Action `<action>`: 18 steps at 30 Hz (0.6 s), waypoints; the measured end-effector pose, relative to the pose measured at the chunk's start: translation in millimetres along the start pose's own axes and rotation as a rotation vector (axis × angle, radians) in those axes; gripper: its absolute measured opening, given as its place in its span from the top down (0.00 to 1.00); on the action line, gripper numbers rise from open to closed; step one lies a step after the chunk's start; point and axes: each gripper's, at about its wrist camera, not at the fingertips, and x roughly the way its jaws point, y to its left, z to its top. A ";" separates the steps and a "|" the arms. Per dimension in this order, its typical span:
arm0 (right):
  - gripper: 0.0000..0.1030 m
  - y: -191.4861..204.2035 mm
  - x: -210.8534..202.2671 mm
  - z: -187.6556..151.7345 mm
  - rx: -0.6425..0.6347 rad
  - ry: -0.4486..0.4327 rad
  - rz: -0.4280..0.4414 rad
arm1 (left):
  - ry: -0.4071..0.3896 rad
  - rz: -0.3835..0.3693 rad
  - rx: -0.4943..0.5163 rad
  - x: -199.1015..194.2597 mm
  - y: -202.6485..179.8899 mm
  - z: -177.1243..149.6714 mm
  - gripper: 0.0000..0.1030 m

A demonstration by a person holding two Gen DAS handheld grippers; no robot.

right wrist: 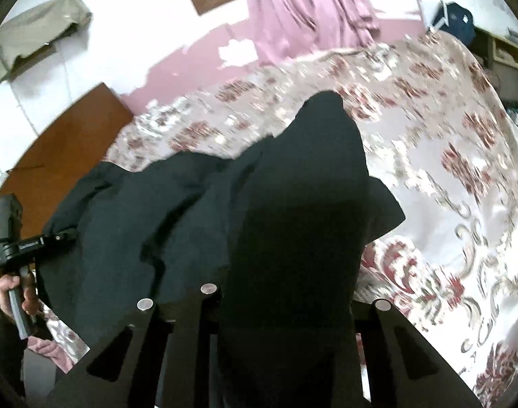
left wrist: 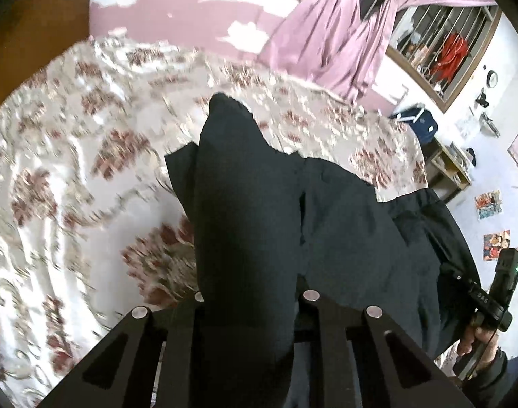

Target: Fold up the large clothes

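Observation:
A large dark navy garment (left wrist: pixel 293 210) hangs in the air above a bed with a floral bedspread (left wrist: pixel 72 170). My left gripper (left wrist: pixel 248 302) is shut on one edge of the garment, which bunches over its fingers and hides their tips. My right gripper (right wrist: pixel 286 299) is shut on another part of the same garment (right wrist: pixel 225 210), which drapes over its fingers too. Each wrist view shows the other gripper held in a hand: the right one at the far right (left wrist: pixel 497 292), the left one at the far left (right wrist: pixel 17 248). The cloth spans between them.
The floral bedspread (right wrist: pixel 446 176) fills the area below. A pink curtain (left wrist: pixel 333 34) hangs at a barred window behind the bed. A wooden headboard (right wrist: pixel 62 149) stands at the bed's left end. A blue bag (left wrist: pixel 422 125) and shelves (left wrist: pixel 449 170) stand beside the bed's right edge.

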 end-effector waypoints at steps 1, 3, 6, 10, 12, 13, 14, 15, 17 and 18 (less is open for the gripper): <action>0.81 6.5 -2.4 2.0 -0.011 -0.014 0.017 | -0.014 0.008 -0.002 -6.4 3.9 4.2 0.83; 0.81 20.6 -4.3 7.6 -0.033 -0.036 0.046 | -0.042 0.025 -0.014 -15.9 15.4 11.4 0.83; 0.81 43.2 1.0 13.7 -0.075 -0.077 0.076 | -0.080 0.043 -0.037 -22.4 33.6 18.0 0.83; 0.81 71.5 19.6 16.8 -0.138 -0.119 0.066 | -0.128 0.073 -0.089 -10.3 62.4 21.2 0.83; 0.81 81.5 38.3 17.4 -0.166 -0.122 0.045 | -0.096 0.088 -0.121 10.0 77.5 17.3 0.83; 0.81 85.2 45.1 18.6 -0.168 -0.114 0.038 | -0.068 0.092 -0.141 21.9 84.2 12.4 0.83; 0.81 85.0 60.9 18.2 -0.166 -0.085 0.022 | -0.044 0.100 -0.155 32.9 90.3 5.9 0.82; 0.81 86.5 71.7 16.7 -0.160 -0.055 0.006 | -0.034 0.110 -0.160 40.7 95.4 -0.9 0.82; 0.80 81.9 93.4 10.9 -0.146 0.002 -0.047 | -0.040 0.113 -0.162 47.8 104.1 -11.1 0.80; 0.77 77.4 101.2 7.8 -0.135 0.021 -0.071 | -0.042 0.112 -0.161 47.9 106.2 -12.1 0.79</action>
